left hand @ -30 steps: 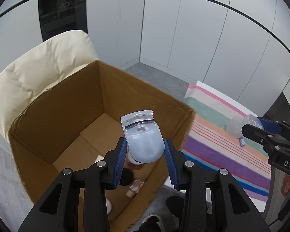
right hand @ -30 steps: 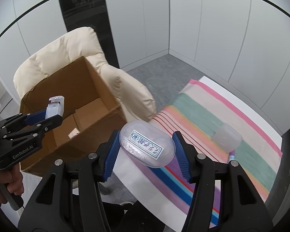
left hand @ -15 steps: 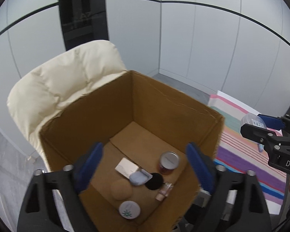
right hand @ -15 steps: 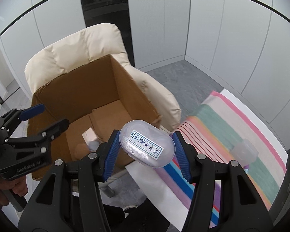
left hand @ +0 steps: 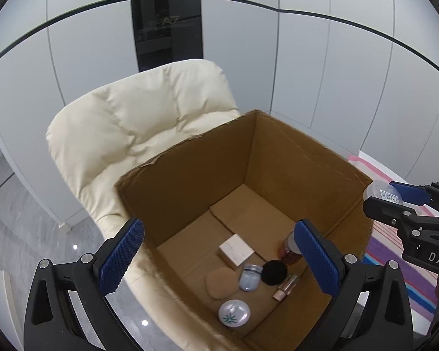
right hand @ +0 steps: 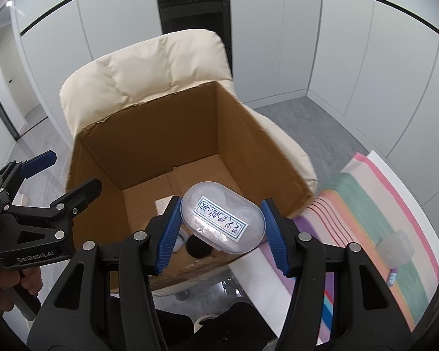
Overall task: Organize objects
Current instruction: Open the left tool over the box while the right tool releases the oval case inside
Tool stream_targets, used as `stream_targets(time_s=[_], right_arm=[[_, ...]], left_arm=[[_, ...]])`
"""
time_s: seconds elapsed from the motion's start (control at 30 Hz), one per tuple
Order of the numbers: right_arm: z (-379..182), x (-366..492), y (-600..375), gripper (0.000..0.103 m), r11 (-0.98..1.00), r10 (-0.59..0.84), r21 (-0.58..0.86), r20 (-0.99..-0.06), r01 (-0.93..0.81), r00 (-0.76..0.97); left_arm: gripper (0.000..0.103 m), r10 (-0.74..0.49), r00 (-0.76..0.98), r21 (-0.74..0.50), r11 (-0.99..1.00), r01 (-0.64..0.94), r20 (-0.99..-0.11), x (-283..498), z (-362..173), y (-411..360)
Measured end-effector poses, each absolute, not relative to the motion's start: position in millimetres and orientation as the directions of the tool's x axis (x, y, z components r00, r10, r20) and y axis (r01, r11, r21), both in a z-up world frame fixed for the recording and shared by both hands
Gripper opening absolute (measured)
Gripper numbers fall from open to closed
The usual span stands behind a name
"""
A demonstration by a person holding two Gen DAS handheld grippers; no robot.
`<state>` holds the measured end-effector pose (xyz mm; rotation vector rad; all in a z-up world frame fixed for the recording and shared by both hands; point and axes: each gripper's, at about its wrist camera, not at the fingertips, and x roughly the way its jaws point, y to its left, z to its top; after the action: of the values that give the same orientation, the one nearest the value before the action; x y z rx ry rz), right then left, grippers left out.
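Observation:
An open cardboard box (left hand: 278,161) stands on a cream chair. My left gripper (left hand: 218,228) hangs over it, its jaws opening wide with nothing between them. On the box floor lie a pale blue plastic item (left hand: 250,276), a small white carton (left hand: 235,248), a black puff (left hand: 274,272), a tan sponge (left hand: 219,285), a white round compact (left hand: 234,313), a red jar (left hand: 289,251) and a small bottle (left hand: 284,288). My right gripper (right hand: 221,204) is shut on a clear oval case (right hand: 222,219) with a blue-printed label, above the box's near right corner (right hand: 278,175).
The cream padded chair (left hand: 131,122) rises behind the box. To the right is a table with a striped cloth (right hand: 380,204), bearing a small clear tub (right hand: 395,250) and a blue-tipped stick (right hand: 392,276). Grey floor and white wall panels surround everything.
The left gripper let go of the pale blue item, which now lies in the box, and its jaws spread wide. The right gripper carried the oval case from the cloth to over the box.

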<state>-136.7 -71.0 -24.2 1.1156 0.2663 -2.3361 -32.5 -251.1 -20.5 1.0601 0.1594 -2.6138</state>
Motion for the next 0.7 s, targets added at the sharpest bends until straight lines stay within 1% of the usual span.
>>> stream_targets(time_s=[0.27, 0.53, 0.6, 0.67, 0.7], right_arm=[[-26, -132, -98, 0.057, -0.817, -0.401, 0.054, -0.769, 0.574, -0.497], [-30, -133, -110, 0.058, -0.809, -0.402, 0.048, -0.774, 0.586, -0.49], [-31, -134, -109, 0.061, -0.812, -0.395, 0.047, -0.778, 0.582, -0.488], [-32, -135, -107, 0.077, -0.818, -0.389, 0.045, -0.777, 0.573, -0.495], [-30, -136, -104, 0.079, -0.823, -0.39, 0.047, -0.771, 0.566, -0.504]], left_arm=[[0.103, -0.273, -0.659, 0.012, -0.928, 0.372, -0.701, -17, -23, -277], [0.103, -0.28, -0.652, 0.006, -0.922, 0.388, -0.704, -14, -23, -284], [0.103, -0.281, -0.651, 0.01, -0.922, 0.386, -0.705, -14, -24, -284], [0.103, -0.278, -0.65, 0.014, -0.925, 0.381, -0.707, -15, -25, -282], [0.103, -0.277, -0.65, 0.015, -0.926, 0.378, -0.707, -15, -25, -281]])
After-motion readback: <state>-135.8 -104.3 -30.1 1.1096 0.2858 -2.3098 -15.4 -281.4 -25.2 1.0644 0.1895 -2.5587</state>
